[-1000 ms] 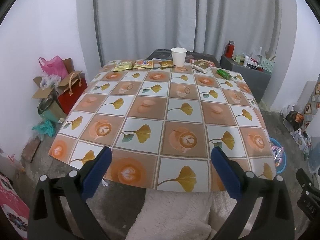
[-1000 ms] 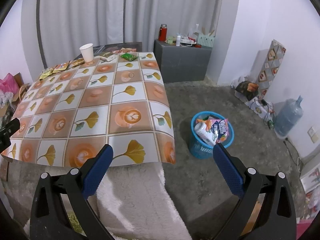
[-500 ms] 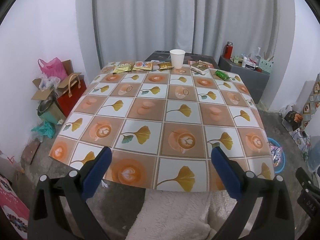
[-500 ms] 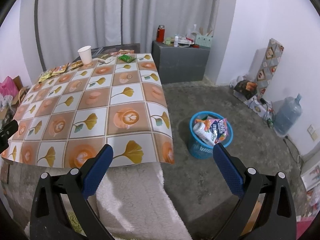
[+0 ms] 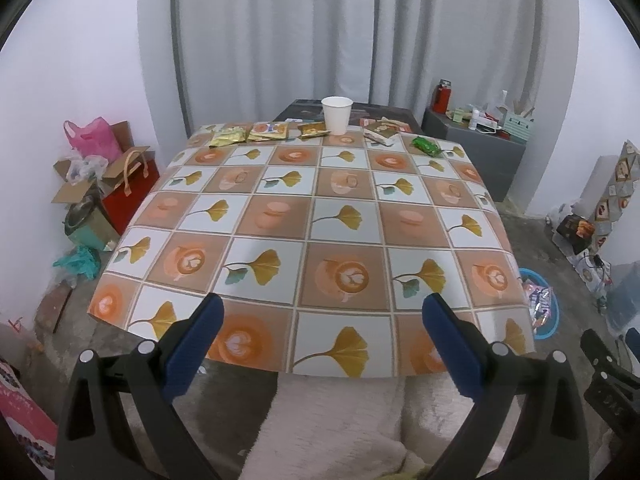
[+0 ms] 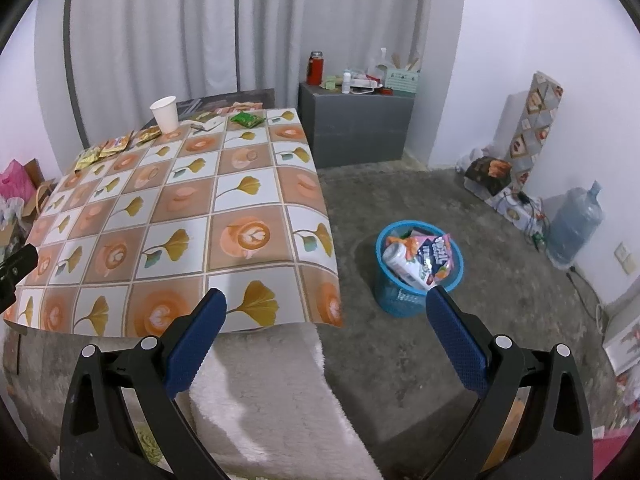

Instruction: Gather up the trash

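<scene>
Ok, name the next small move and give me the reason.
Probably reach the left gripper forward across the table toward the paper cup. Both grippers are open and empty, the wrappers lie at the far edge, and the blue bin waits on the floor.

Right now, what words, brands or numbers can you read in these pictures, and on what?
None reads for certain.
Snack bag in the blue basket: bold lettering, blurred.
Wrappers on the table: print too small.
Paper cup: no print visible.
</scene>
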Demonstrator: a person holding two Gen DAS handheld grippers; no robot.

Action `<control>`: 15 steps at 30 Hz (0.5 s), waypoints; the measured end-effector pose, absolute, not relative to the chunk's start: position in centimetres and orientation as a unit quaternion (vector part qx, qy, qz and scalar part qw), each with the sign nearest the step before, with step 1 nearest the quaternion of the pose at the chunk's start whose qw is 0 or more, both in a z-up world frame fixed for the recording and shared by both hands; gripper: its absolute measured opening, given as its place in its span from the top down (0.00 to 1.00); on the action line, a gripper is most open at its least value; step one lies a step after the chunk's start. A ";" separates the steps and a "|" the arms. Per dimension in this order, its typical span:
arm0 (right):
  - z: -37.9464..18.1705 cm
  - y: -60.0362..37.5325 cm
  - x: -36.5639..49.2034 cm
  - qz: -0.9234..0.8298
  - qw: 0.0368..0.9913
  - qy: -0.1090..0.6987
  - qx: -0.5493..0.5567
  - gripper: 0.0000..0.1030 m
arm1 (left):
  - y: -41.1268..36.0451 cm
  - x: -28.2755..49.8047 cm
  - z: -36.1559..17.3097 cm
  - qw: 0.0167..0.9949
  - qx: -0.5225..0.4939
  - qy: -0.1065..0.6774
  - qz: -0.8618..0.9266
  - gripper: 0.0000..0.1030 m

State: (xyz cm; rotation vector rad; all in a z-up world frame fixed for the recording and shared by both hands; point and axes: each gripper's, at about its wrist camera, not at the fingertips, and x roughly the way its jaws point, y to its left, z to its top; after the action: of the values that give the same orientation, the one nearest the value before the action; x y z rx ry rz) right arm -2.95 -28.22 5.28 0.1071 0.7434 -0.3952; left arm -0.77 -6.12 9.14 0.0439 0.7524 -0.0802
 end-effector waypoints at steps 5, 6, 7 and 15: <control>5.3 -28.2 -2.9 -0.197 0.911 0.359 0.055 0.07 | -6.8 -0.7 9.5 0.930 0.023 0.364 -0.047 0.05; 5.4 -28.2 -2.9 -0.199 0.911 0.358 0.056 0.07 | -7.0 -0.7 9.6 0.930 0.023 0.363 -0.048 0.05; 5.3 -28.0 -2.9 -0.201 0.910 0.357 0.056 0.07 | -7.1 -0.7 9.7 0.931 0.024 0.361 -0.049 0.05; 5.3 -28.0 -3.0 -0.205 0.910 0.355 0.059 0.07 | -7.3 -0.9 9.8 0.932 0.026 0.359 -0.049 0.05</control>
State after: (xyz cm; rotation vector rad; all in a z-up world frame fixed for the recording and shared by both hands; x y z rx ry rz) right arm -2.97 -28.04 5.33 0.1215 0.7324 -0.4223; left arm -0.89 -7.30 9.83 0.0534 0.7353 -0.0996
